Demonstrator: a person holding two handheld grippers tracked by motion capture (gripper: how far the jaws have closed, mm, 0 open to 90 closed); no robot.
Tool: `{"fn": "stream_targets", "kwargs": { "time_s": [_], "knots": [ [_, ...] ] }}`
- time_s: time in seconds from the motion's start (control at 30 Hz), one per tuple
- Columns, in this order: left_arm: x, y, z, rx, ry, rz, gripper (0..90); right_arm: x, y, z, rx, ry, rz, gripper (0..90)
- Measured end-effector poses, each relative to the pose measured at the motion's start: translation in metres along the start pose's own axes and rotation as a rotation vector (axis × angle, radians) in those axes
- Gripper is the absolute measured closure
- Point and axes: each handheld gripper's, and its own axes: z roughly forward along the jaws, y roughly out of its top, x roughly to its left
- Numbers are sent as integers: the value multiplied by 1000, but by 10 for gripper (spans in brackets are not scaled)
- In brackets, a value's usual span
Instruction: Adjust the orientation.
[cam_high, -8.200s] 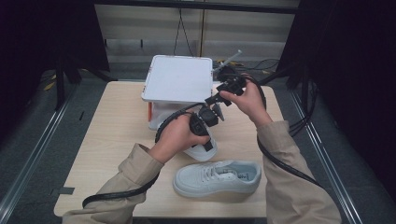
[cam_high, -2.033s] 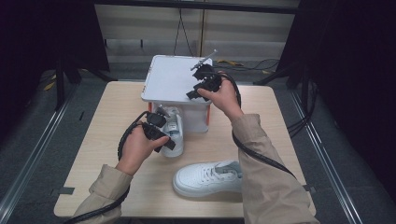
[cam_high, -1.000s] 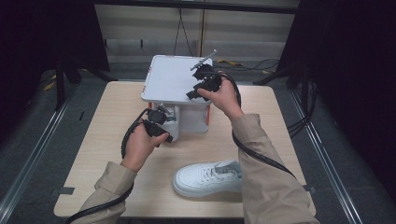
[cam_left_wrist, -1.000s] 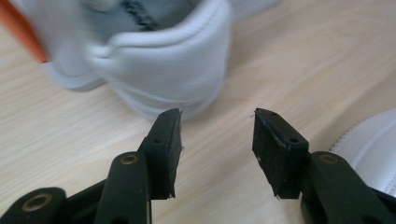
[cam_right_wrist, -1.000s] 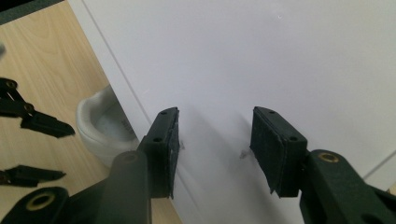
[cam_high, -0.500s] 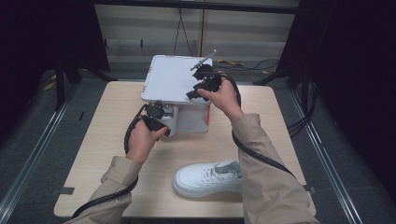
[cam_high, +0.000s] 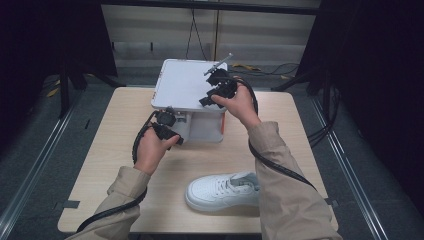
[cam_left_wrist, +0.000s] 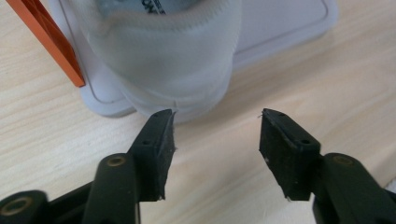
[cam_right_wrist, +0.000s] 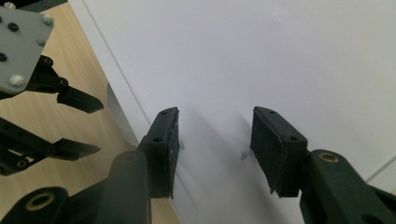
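Observation:
A white shoe box stands at the table's far middle, its white lid (cam_high: 182, 85) (cam_right_wrist: 280, 56) raised over the box front (cam_high: 205, 127). My right gripper (cam_high: 212, 92) (cam_right_wrist: 215, 121) is at the lid's front right part. Its jaws stand apart against the white surface with nothing between them. My left gripper (cam_high: 167, 125) (cam_left_wrist: 215, 126) (cam_right_wrist: 88, 126) is at the box mouth. Its jaws have just been opening and now stand open. The heel of a white shoe (cam_left_wrist: 173, 60) lies just beyond their tips, apart from the pads. A second white shoe (cam_high: 222, 191) lies on the table near the front.
An orange strip (cam_left_wrist: 46, 42) (cam_high: 223, 125) edges the box. The light wooden table (cam_high: 125, 150) has bare room to the left and right of the box. Black cables trail from both grippers across the person's sleeves. Dark floor and rails surround the table.
The left gripper carried a white shoe from in front of the box into its mouth, then let go of it. The right gripper stayed at the lid.

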Motion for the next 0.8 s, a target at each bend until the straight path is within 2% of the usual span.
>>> {"fn": "stream_targets", "kwargs": {
  "time_s": [0.13,0.17,0.2,0.23,0.33,0.4,0.47,0.53,0.57,0.6,0.63,0.67,0.77,0.8],
  "knots": [
    [-2,0,-4,-5,-14,11,414,1,0,0,-1,-5,1,519],
    [-4,0,-7,-9,-14,53,391,0,-1,0,-5,-3,0,519],
    [-4,0,-7,-9,-14,53,381,0,-1,0,-5,-3,0,519],
    [-5,-1,-12,4,-16,99,375,0,-1,-1,-7,2,6,515],
    [-4,-3,-17,17,-29,120,363,-1,-1,-1,-6,3,4,512],
    [1,-5,-23,37,-50,114,351,0,0,-1,1,3,4,488],
    [11,-7,-31,60,-46,112,328,-1,0,-4,27,-8,15,477],
    [15,-7,-35,54,-52,108,323,-2,-1,-5,34,-9,14,476],
    [19,-8,-41,53,-58,96,311,-5,-4,-9,47,-24,20,427],
    [19,-8,-41,53,-58,96,308,-5,-4,-9,47,-24,20,427],
    [21,-9,-45,44,-71,85,300,-9,-8,-14,48,-17,42,405],
    [24,-9,-49,45,-75,84,300,-9,-8,-14,48,-17,42,405],
    [27,-9,-63,42,-59,100,283,-15,-19,-23,51,-8,74,357],
    [27,-9,-63,42,-59,100,279,-15,-19,-23,51,-8,74,357]
  ]
}}
